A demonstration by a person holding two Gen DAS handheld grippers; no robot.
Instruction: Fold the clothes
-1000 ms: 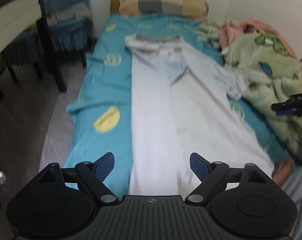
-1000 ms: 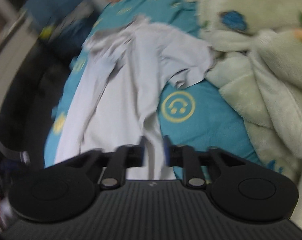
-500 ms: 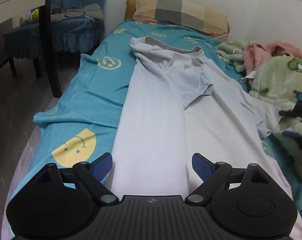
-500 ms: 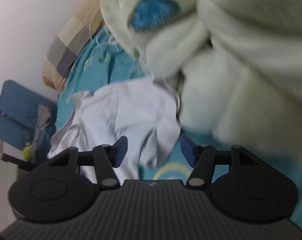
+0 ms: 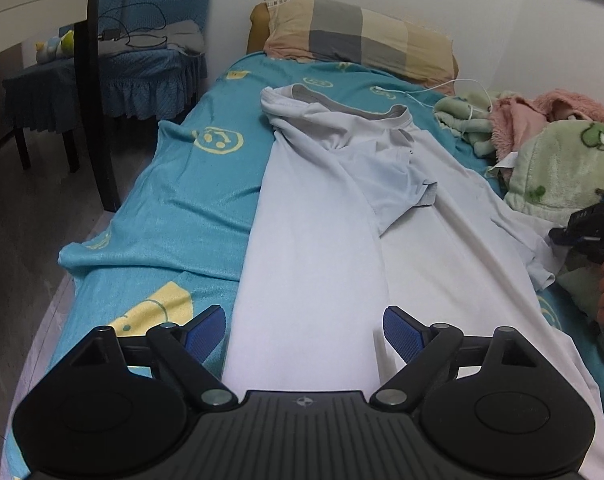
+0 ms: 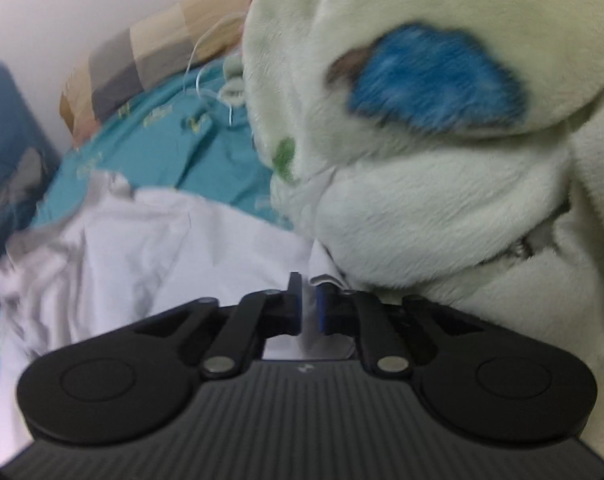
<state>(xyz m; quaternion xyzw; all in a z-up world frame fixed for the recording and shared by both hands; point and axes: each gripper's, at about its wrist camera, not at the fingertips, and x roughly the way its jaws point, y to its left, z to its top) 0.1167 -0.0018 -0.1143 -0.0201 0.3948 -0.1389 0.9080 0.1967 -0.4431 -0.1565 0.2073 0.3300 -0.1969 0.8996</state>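
The left gripper (image 5: 304,330) is hovering with jaws apart over the white shirt (image 5: 314,248) lying on the bed (image 5: 190,200), while the right gripper (image 6: 310,306) is clamping its sleeve (image 6: 316,270) beside the green blanket (image 6: 422,208).

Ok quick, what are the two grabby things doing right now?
Left hand-held gripper: open, holding nothing, above the white shirt.
Right hand-held gripper: shut on the white shirt's edge, beside the fluffy green blanket.
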